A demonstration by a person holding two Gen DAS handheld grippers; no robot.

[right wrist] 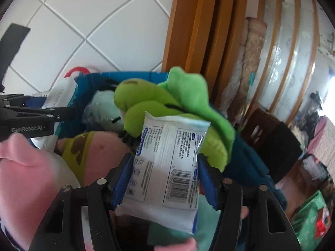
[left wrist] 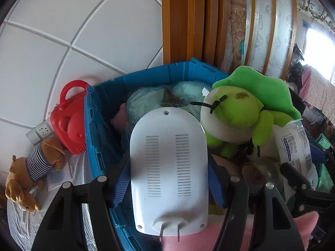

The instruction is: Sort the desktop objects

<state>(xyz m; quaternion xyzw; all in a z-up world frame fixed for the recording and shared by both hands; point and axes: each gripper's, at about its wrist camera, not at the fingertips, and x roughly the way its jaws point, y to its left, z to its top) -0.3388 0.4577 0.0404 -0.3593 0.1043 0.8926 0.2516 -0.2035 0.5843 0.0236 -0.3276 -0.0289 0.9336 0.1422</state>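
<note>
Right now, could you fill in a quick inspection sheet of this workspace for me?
Surface: white cloth beside the bin.
Job's things: white plug-in device; white sealed packet.
Clutter: blue plastic bin piled with a green frog plush; red toy case and striped-shirt teddy bear outside it.
Grippers: left gripper clamps the device; right gripper has the packet between its jaws.
Cables: nothing seen.
Surroundings: white tiled wall, wooden door frame.
</note>
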